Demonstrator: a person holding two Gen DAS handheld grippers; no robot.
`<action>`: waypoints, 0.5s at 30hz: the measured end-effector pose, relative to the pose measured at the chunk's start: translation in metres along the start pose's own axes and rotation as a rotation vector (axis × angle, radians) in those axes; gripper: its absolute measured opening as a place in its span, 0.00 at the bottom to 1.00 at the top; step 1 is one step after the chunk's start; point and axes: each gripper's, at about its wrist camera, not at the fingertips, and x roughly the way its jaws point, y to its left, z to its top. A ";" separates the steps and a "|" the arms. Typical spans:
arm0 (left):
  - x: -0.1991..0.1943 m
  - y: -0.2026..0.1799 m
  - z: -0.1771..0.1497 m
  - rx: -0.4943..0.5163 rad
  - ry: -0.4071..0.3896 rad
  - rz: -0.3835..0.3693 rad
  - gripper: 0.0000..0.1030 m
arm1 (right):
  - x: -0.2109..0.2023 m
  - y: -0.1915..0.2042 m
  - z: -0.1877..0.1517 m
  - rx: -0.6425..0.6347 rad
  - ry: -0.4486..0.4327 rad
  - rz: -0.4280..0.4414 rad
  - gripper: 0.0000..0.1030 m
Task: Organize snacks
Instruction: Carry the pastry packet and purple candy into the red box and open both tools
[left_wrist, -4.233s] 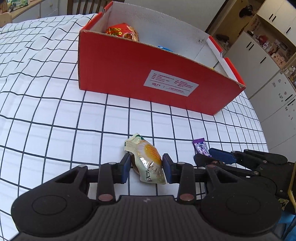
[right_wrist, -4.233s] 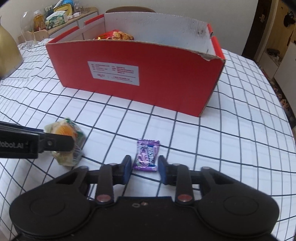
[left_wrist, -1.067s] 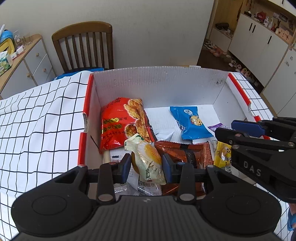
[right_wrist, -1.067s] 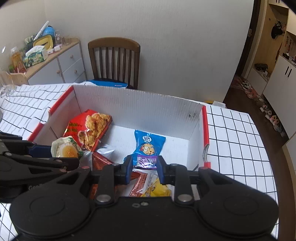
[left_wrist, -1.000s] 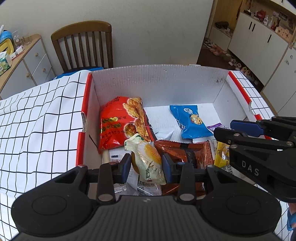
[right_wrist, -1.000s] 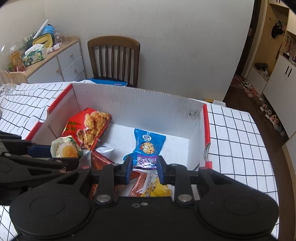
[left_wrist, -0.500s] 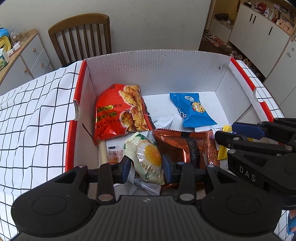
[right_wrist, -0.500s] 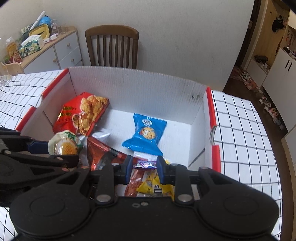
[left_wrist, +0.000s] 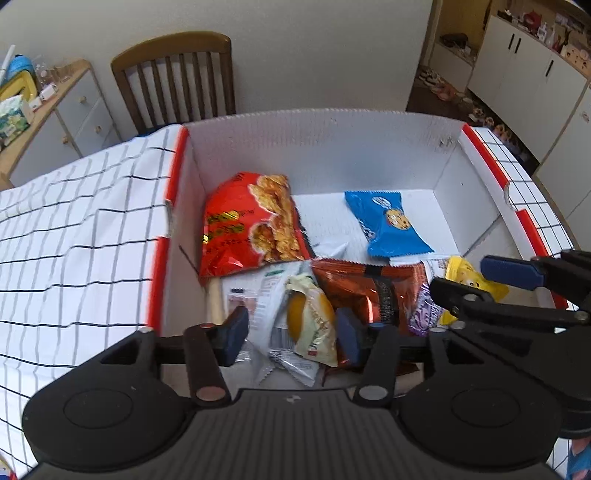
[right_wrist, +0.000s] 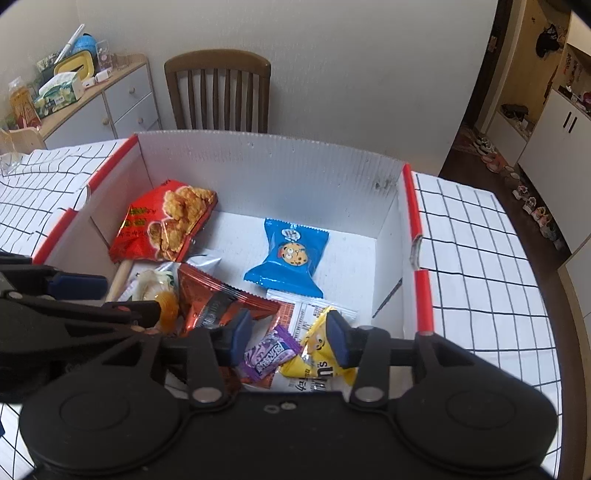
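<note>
Both grippers hang over the open red cardboard box (left_wrist: 325, 147), which also shows in the right wrist view (right_wrist: 413, 206). My left gripper (left_wrist: 291, 334) is open; the yellow egg-cake packet (left_wrist: 314, 325) lies loose between its fingers on the other snacks, also seen in the right wrist view (right_wrist: 162, 295). My right gripper (right_wrist: 290, 338) is open; the purple candy (right_wrist: 267, 356) lies below it on the snack pile, also in the left wrist view (left_wrist: 424, 314).
In the box lie a red cracker bag (left_wrist: 251, 221), a blue cookie packet (right_wrist: 290, 256), a brown-red packet (right_wrist: 218, 299), a yellow packet (right_wrist: 317, 354) and white sachets. A checked cloth (left_wrist: 74, 229) covers the table. A wooden chair (right_wrist: 218, 92) stands behind.
Both grippers carried their snacks from the table up over the box, lowered, then opened. The egg-cake packet and the purple candy now lie loose in the box.
</note>
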 end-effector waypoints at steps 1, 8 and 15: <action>-0.003 0.002 0.000 -0.005 -0.010 -0.002 0.54 | -0.002 -0.001 0.000 0.005 -0.001 0.005 0.44; -0.027 0.009 -0.002 -0.032 -0.066 -0.007 0.59 | -0.021 0.000 -0.001 0.017 -0.048 0.022 0.54; -0.053 0.009 -0.007 -0.041 -0.110 -0.017 0.59 | -0.045 -0.005 -0.004 0.052 -0.094 0.059 0.62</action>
